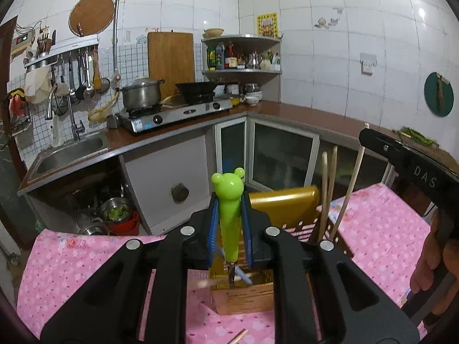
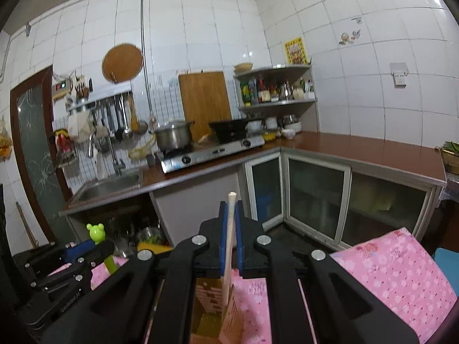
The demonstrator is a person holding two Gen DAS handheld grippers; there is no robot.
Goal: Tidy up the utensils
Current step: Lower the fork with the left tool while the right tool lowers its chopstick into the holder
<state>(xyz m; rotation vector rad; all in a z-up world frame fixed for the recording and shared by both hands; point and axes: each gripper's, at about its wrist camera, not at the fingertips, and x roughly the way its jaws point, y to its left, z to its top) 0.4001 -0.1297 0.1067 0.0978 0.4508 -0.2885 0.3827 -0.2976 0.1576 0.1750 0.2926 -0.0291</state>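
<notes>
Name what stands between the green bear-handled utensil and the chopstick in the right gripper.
In the left wrist view, two chopsticks standing in the holder rise between the green bear-handled utensil and the held chopstick.

This is a lived-in home kitchen. White tiled walls (image 1: 315,14) rise behind an L-shaped counter (image 1: 301,111) carrying a gas stove (image 1: 178,113) with a steel pot (image 1: 141,93), a sink (image 1: 68,150), ladles on a rail (image 1: 83,77), a cutting board (image 1: 171,60) and a corner shelf of sauce bottles (image 1: 229,57).

Dim indoor light with a greenish cast; small glare spots shine on the white wall tiles (image 1: 330,14). Fisheye bending curves the edges, corners go black, and nearby parts look softly blurred.
</notes>
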